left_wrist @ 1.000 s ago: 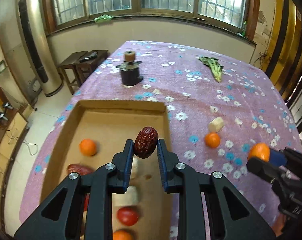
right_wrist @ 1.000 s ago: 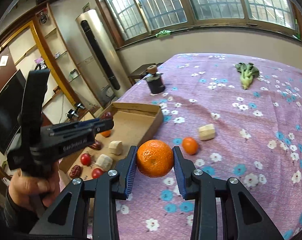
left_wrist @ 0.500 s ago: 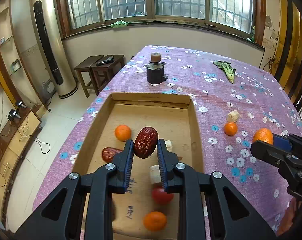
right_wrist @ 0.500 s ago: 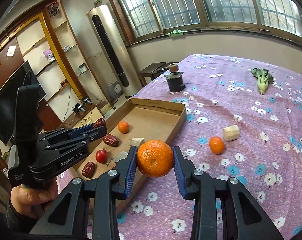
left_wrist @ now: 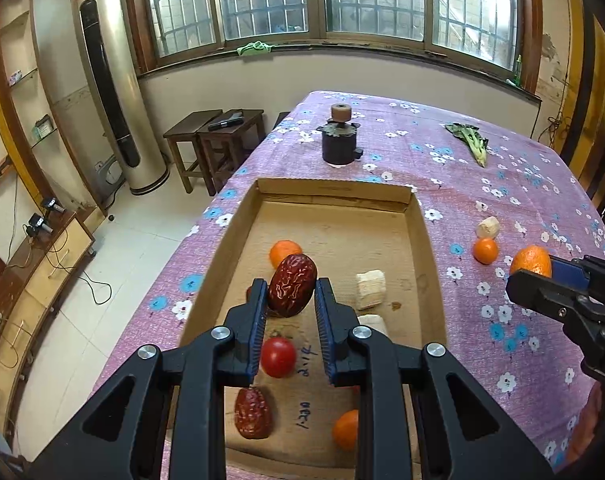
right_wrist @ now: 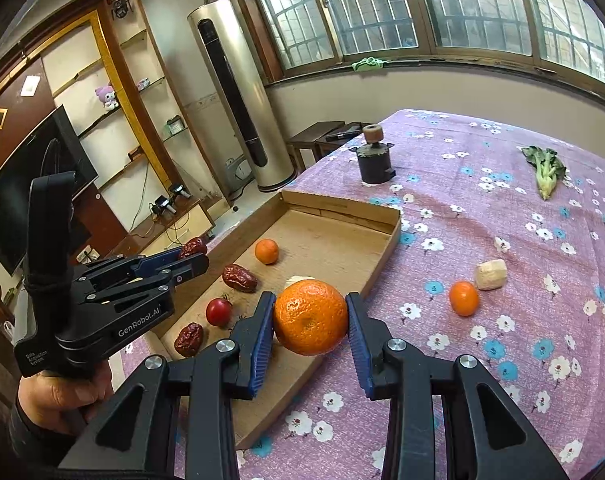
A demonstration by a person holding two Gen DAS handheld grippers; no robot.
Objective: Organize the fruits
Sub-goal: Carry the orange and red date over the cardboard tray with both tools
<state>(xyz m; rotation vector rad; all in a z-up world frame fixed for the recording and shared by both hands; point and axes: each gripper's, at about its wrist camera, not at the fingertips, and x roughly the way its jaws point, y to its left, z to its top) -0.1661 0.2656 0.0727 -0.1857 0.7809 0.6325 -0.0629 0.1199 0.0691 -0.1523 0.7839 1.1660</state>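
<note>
My left gripper (left_wrist: 291, 294) is shut on a wrinkled red date (left_wrist: 291, 290), held above the open cardboard box (left_wrist: 334, 194). My right gripper (right_wrist: 310, 318) is shut on a large orange (right_wrist: 310, 317), held above the box's right wall (right_wrist: 378, 256). In the box lie a small orange (right_wrist: 266, 251), two more dates (right_wrist: 239, 278), a red tomato (right_wrist: 218, 311) and pale banana pieces (left_wrist: 369, 289). A small orange (right_wrist: 464, 298) and a banana piece (right_wrist: 490, 274) lie on the purple cloth right of the box.
A dark grinder-like jar (left_wrist: 339, 140) stands beyond the box. A leafy green vegetable (left_wrist: 472, 142) lies at the far right of the floral tablecloth (left_wrist: 502, 184). Wooden stools (left_wrist: 214, 136) and a tall air conditioner (left_wrist: 114, 88) stand left of the table.
Both grippers have pulled back and risen, so more of the box and its fruit shows. Each still holds its fruit.
</note>
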